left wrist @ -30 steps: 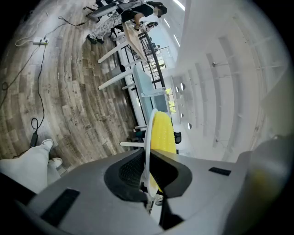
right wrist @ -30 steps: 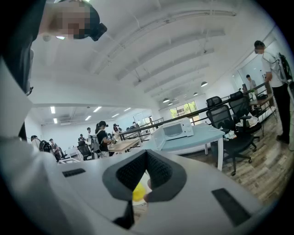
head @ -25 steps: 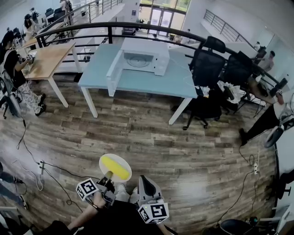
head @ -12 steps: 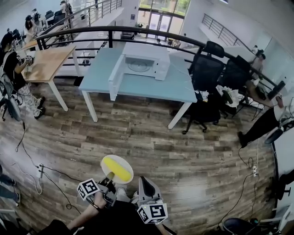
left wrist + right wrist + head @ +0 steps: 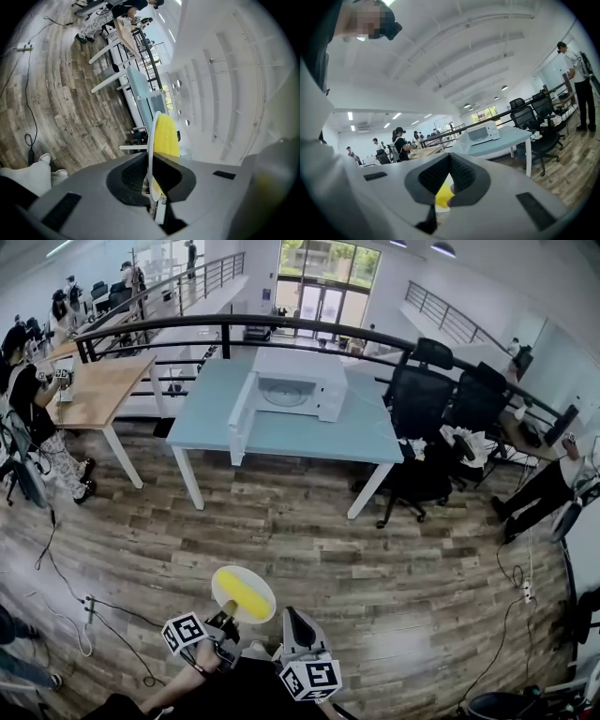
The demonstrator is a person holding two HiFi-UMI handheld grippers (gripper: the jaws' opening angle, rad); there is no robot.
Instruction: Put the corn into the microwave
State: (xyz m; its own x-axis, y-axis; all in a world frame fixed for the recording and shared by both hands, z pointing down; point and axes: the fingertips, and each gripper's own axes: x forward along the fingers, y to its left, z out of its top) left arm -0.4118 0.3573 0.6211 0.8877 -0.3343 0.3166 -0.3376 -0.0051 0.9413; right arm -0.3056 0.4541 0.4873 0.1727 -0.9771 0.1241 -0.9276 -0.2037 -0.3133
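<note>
Here we stand well back from the microwave [image 5: 292,381], which sits on a pale blue table [image 5: 281,435] across a broad stretch of wood floor [image 5: 309,531]. Its door [image 5: 241,414] hangs open on the side facing us. Our left gripper [image 5: 228,615] has its jaws clamped on the rim of a white plate [image 5: 261,585]. The yellow corn [image 5: 240,591] lies across the middle of that plate, far short of the microwave. We hold the plate roughly level and out ahead of us, toward the microwave, which we judge keeps the corn from sliding off on the walk over. The left gripper view shows the same plate edge-on between the pads, the corn resting on its face.

Our right gripper [image 5: 292,620] rides just beside the left, on the side of the plate away from the microwave. Its jaws are drawn together on nothing, and only the corn shows beyond their tips. We take it to be kept free for steadying the plate or handling the door. The microwave's chamber shows its round turntable and, as far as we can tell from here, nothing on it. The plate carries the corn alone.
</note>
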